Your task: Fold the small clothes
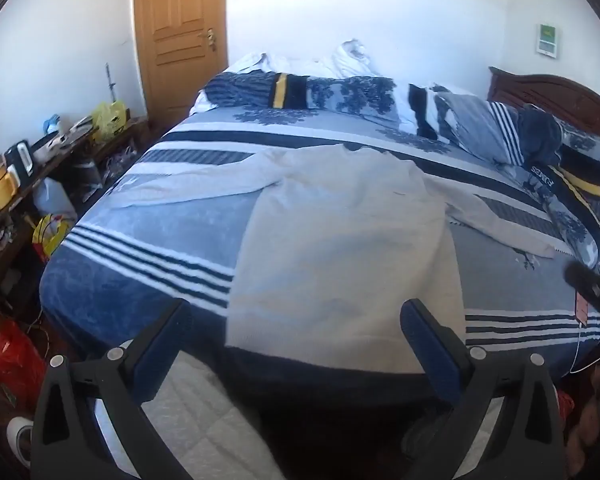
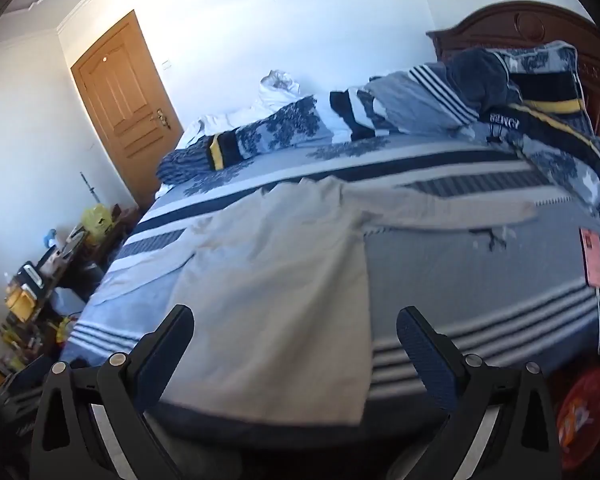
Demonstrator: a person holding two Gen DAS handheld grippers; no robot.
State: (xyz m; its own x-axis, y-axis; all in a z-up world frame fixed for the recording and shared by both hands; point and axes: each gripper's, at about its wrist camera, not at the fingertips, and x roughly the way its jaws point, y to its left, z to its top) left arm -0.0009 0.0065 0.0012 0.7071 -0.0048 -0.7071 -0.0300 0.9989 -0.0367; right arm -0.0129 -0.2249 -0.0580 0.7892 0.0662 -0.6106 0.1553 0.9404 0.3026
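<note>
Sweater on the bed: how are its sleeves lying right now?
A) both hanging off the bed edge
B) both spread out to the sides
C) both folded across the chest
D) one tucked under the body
B: the cream sweater lies flat on the bed, one sleeve stretched out to each side.

Beige sweater [image 2: 276, 280] flat on striped bed [image 2: 480, 280], sleeves out; right gripper [image 2: 296, 332] jaws wide apart, w/ nothing between.

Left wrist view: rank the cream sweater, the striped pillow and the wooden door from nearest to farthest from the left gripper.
1. Cream sweater: spread flat on the bed, its hem just ahead of the open jaws of the left gripper.
2. Striped pillow: farther up the bed, right side, by the headboard.
3. Wooden door: beyond the bed, upper left, in the far wall.
</note>
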